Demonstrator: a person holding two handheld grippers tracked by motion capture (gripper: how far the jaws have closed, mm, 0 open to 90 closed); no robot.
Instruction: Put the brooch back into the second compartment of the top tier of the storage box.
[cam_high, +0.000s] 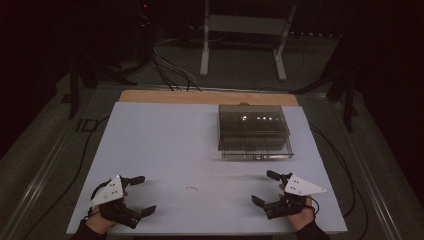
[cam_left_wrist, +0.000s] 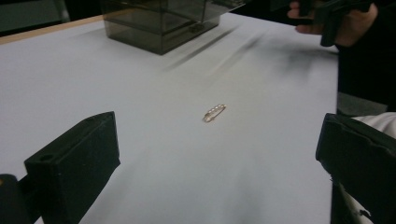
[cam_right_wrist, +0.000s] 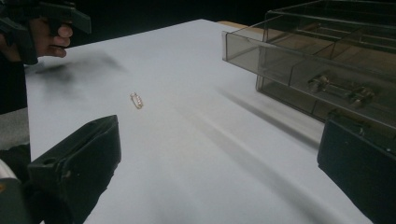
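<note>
Left gripper (cam_high: 141, 195) at 7 o'clock and right gripper (cam_high: 266, 188) at 5 o'clock, near counter (cam_high: 160, 140) edge, both with fingers released, nothing between them. Small gold clasp (cam_high: 191, 188) lies flat on the counter between the two, apart from both. Smoky clear drawer box (cam_high: 253, 131) farther off at 1 o'clock, drawer slightly out.

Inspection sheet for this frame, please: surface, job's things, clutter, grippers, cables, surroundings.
Surface: white board on a wooden table, clean.
Job's things: small gold pin lying loose between the grippers; smoky clear drawer box at far right, drawer pulled partly out.
Clutter: nothing seen.
Grippers: left gripper and right gripper both open, at the near edge, holding nothing.
Cables: several on the floor behind and beside the table.
Surroundings: dark room, metal stand behind.
</note>
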